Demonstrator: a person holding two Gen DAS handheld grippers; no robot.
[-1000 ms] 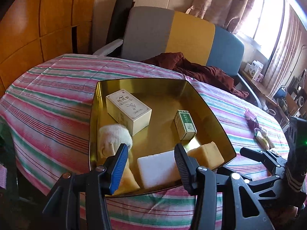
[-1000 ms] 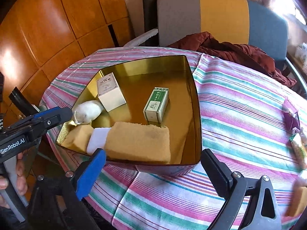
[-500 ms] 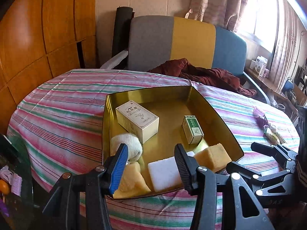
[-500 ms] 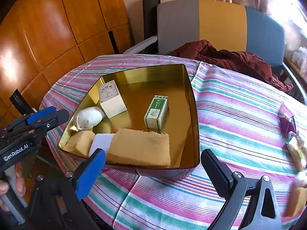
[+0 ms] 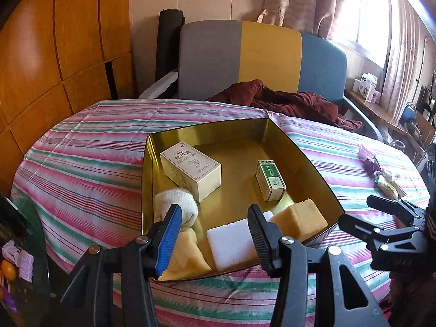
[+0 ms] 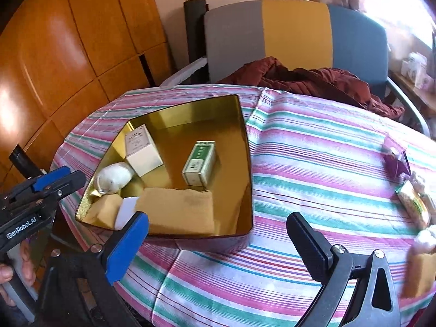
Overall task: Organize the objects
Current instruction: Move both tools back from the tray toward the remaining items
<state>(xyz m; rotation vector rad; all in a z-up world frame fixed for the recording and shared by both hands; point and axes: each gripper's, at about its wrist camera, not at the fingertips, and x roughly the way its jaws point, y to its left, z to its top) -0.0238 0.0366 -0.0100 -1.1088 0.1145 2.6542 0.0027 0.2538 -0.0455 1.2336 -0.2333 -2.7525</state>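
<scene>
Six things are lying in the gold tin (image 5: pixel 305 158), which is sitting on the striped tablecloth (image 5: pixel 81 169) toward the left of the round table: a white box (image 5: pixel 190 170) and a green box (image 5: pixel 270 179) mid-tin; a rolled white sock (image 5: pixel 177 207), a yellow sponge (image 5: pixel 188 256), a white block (image 5: pixel 231 242) and a tan sponge (image 5: pixel 299 218) crowding the near edge.

Left gripper (image 5: pixel 214 234) is hovering over that near edge, jaws wide, holding nothing; right gripper (image 6: pixel 218 242) is hanging just off the tin's near right corner, jaws wider, also empty.

Loose snack packets (image 6: pixel 414 204) and a purple wrapper (image 6: pixel 396 160) are lying well apart from the tin at the far right; these look like what is left to gather.

Judgement: the right gripper is best placed for them; swing right, come down over one packet across its narrow side, close gently so the wrapper is not crushed, then drop it in the bare far half of the tin.

Beyond the table: a chair (image 5: pixel 245 54) with a maroon cloth (image 5: pixel 286 103) on it.
</scene>
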